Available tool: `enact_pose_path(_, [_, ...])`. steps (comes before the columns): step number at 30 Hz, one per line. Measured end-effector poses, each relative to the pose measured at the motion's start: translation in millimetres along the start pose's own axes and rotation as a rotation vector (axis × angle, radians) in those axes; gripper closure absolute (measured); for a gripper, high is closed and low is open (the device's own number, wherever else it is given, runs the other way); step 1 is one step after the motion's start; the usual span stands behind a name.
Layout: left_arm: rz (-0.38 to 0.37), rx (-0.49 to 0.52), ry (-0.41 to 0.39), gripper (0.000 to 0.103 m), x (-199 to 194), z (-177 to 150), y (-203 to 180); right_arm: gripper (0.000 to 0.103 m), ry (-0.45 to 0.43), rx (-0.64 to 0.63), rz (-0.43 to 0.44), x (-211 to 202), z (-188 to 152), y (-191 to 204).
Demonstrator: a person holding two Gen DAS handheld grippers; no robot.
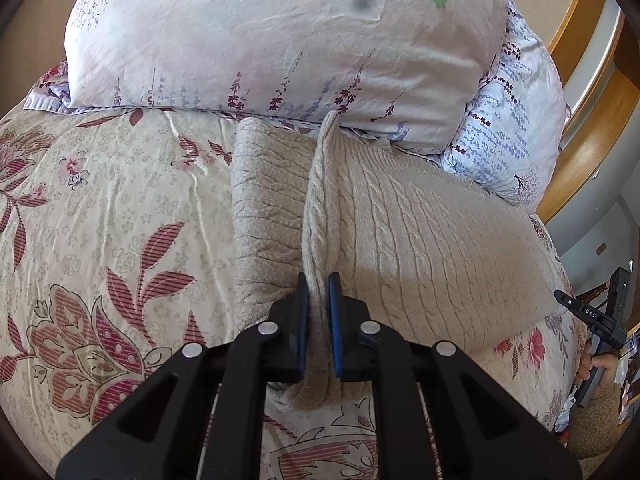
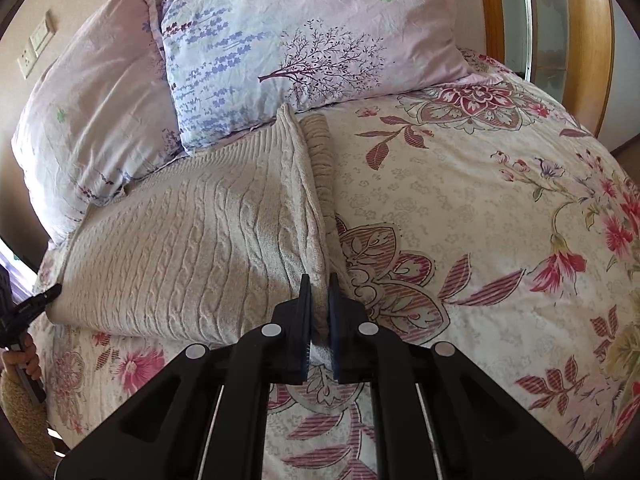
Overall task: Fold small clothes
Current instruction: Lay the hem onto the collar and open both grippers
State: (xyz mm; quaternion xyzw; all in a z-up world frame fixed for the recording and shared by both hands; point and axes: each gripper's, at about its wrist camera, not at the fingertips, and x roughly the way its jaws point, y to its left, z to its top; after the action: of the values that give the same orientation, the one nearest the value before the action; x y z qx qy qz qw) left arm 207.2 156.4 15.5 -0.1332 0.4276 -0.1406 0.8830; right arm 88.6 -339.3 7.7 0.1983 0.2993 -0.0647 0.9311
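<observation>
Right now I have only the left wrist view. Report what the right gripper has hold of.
Observer: The right gripper is shut on the right edge of the beige sweater, pinching it into a raised ridge.
Operator: Say how far that ridge runs.
Observer: It runs away from the gripper and ends at the lower edge of the tree-print pillow.
Operator: Describe what lies right of the ridge.
Observer: A ribbed strip of the sweater lies beside it, on the floral quilt.
</observation>
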Motion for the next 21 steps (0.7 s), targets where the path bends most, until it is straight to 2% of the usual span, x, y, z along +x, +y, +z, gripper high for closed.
enact_pose_path(3, [-0.006, -0.008, -0.01, 0.09, -4.2, -1.5, 0.5, 0.093, -0.01, 0.028, 0.019, -5.1, 9.6, -2.3])
enact_pose_path(4, [-0.009, -0.011, -0.016, 0.089, -7.0, -1.8, 0.5, 0.084, -0.033, 0.037, 0.033, -9.9, 14.7, -2.4])
enact_pose_path(5, [-0.011, -0.016, -0.028, 0.089, -10.6, -1.5, 0.3, 0.071, -0.056, 0.041, 0.043, -13.8, 20.7, -1.7])
enact_pose_path(6, [-0.01, -0.021, -0.042, 0.085, -14.4, -0.6, -0.2, 0.067, -0.081, 0.033, 0.054, -16.3, 28.3, -0.2])
enact_pose_path(7, [-0.01, -0.026, -0.058, 0.081, -18.0, 0.9, -1.2, 0.066, -0.097, 0.013, 0.051, -15.6, 35.6, 3.0])
enact_pose_path(8, [-0.013, -0.03, -0.078, 0.073, -21.7, 3.2, -3.3, 0.066, -0.101, -0.005, 0.033, -11.6, 43.4, 6.0])
enact_pose_path(9, [-0.015, -0.029, -0.097, 0.067, -24.6, 5.3, -6.4, 0.066, -0.089, -0.017, 0.028, -3.9, 51.2, 8.4])
enact_pose_path(12, [-0.005, 0.009, -0.121, 0.057, -24.5, 12.6, -22.1, 0.066, -0.018, -0.005, 0.035, 26.4, 68.6, 13.4])
enact_pose_path(14, [-0.004, 0.039, -0.112, 0.054, -17.6, 15.5, -33.0, 0.067, 0.02, -0.02, 0.003, 43.5, 71.1, 20.5])
enact_pose_path(16, [0.024, 0.067, -0.084, 0.054, -6.3, 16.7, -40.3, 0.069, 0.046, -0.055, -0.103, 58.5, 68.3, 26.4])
enact_pose_path(19, [0.066, 0.066, -0.041, 0.054, 8.9, 14.8, -37.5, 0.068, 0.03, -0.04, -0.131, 62.2, 64.2, 23.9])
enact_pose_path(21, [0.073, 0.062, -0.04, 0.055, 12.9, 14.1, -33.1, 0.066, 0.029, -0.045, -0.147, 62.4, 64.3, 24.5])
